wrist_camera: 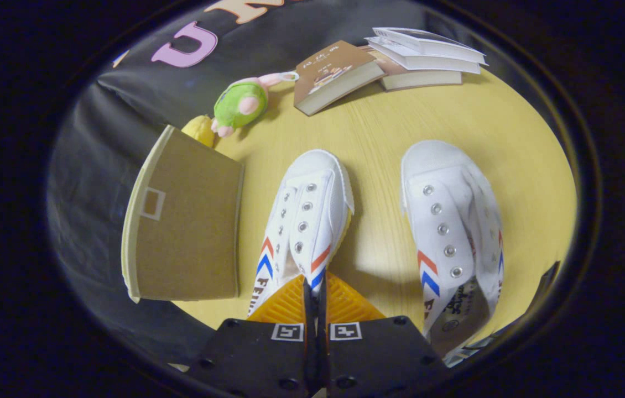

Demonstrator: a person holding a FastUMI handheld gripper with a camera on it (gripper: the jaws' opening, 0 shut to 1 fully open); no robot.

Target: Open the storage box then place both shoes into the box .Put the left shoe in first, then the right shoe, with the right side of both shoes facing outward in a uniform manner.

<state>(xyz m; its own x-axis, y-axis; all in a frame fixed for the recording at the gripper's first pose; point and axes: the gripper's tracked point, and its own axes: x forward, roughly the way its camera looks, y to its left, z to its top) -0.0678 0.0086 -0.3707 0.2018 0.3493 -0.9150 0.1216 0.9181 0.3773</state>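
**Here the gripper is closed on the side of one shoe**

Here the gripper [315,287] is seen with its two fingers brought almost fully together, and the side wall of a white canvas shoe [304,221] is pinched between them, near the heel opening. This shoe is tilted on the yellow wooden tabletop [401,121], with its toe pointing away from the fingers. The second white shoe [451,221] is placed to the right, apart from the first one, and a strip of bare tabletop is left between the two. The brown storage box [185,232] is found just to the left of the held shoe; its near edge is close to the shoe, but whether they touch cannot be told. The lid appears closed. Beyond the box, a green plush toy [240,102] and a small yellow object [200,130] are lying near the booth wall. Further back, a brown book [334,72] and a stack of books [423,58] are set, well apart from the shoes, with open tabletop in front of them.
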